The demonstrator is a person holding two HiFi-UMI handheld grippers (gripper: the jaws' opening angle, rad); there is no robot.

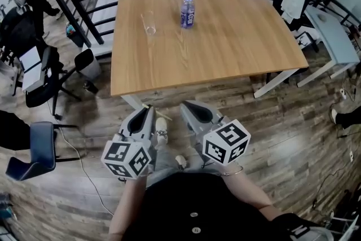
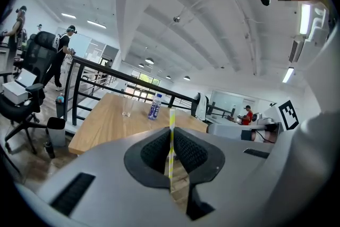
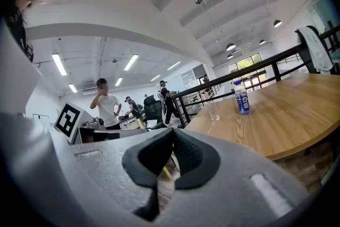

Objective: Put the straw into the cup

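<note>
Jaws of left gripper (image 2: 171,131) nearly closed, pinched on a yellow-and-white striped straw (image 2: 171,117) standing upright between the pads. Right gripper (image 3: 172,131) jaws together at the tips, gripping nothing. Clear cup (image 1: 148,23) upright on the wooden worktop (image 1: 237,48), near a water bottle (image 1: 188,11) — well apart from both grippers.

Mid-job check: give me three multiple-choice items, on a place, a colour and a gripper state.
1. In the head view, where on the table does the cup stand?
A. left of the bottle
B. right of the bottle
C. at the near edge
2. The bottle's label is:
A. red
B. blue
C. green
3. The left gripper is:
A. open, empty
B. shut on the straw
C. shut, empty
Answers: A, it sits left of the bottle; B, the wrap is blue; B, its pads pinch the straw.
</note>
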